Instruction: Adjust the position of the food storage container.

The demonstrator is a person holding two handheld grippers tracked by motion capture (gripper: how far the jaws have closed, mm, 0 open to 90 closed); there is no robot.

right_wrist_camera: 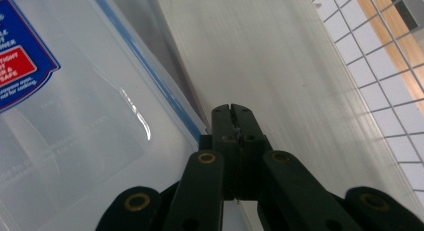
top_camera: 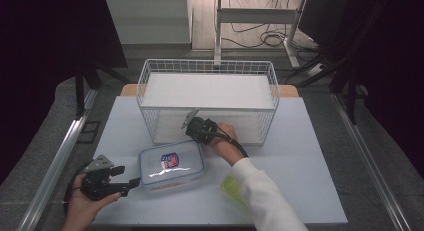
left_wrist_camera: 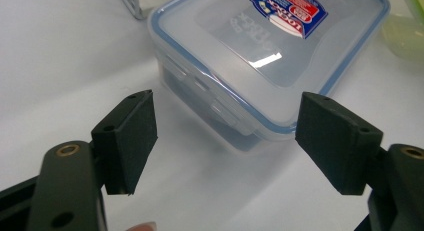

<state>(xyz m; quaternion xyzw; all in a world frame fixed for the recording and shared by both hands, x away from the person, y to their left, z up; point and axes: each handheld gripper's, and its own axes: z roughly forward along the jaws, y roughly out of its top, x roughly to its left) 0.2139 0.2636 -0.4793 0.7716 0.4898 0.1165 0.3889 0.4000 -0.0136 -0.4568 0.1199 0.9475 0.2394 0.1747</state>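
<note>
My left gripper (left_wrist_camera: 225, 141) stands wide apart, empty, facing the box (left_wrist_camera: 260, 56). My right gripper (right_wrist_camera: 233, 113) is pressed together, empty, beside the box's lid edge.

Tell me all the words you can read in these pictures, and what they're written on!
"LOCK&LOCK", upside down and partly blurred, on the blue and red sticker on the clear food container's lid.
"LOCK" shows again, upside down, raised in the lid's plastic beside the sticker.
"SAFE" in the sticker's red field in the right gripper view; the lines around it are cut off or too blurred to read.
In the high view the sticker is too small to read.
</note>
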